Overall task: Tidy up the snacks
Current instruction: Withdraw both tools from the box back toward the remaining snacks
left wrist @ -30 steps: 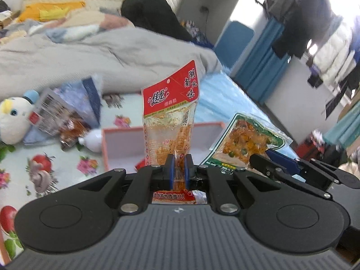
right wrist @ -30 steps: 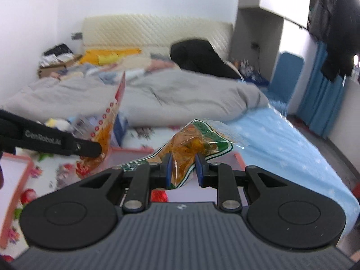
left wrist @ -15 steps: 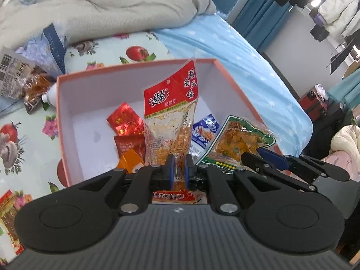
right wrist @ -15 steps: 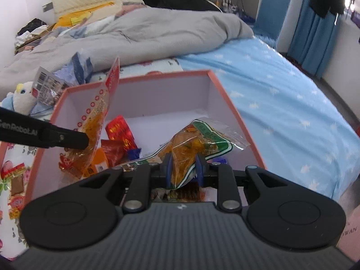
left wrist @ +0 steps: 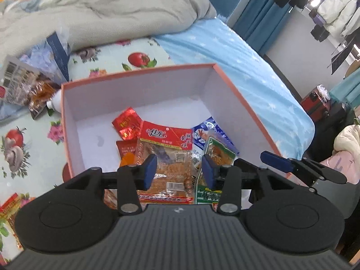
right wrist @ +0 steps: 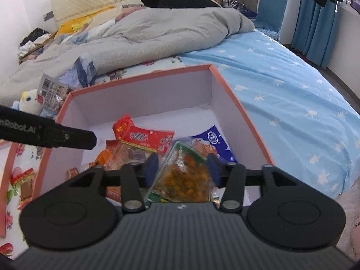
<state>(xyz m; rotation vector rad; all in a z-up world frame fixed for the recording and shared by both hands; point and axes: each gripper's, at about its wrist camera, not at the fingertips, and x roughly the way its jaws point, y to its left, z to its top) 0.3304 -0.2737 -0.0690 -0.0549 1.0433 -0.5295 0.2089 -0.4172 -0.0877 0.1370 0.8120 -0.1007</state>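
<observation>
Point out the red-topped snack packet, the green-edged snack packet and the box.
red-topped snack packet (left wrist: pixel 165 136), left wrist view, on its red header.
green-edged snack packet (right wrist: pixel 184 175), right wrist view, on its clear window.
box (right wrist: pixel 144 94), right wrist view, on its far inner wall.

the box (left wrist: pixel 236 94) is sitting on the bed (left wrist: pixel 236 51), blanket (left wrist: pixel 112 11) lying beyond it at 12 o'clock. inside, snack packets (left wrist: pixel 164 155) are piling toward 6 o'clock; more packets (left wrist: pixel 24 85) are lying outside at 10 o'clock.
</observation>
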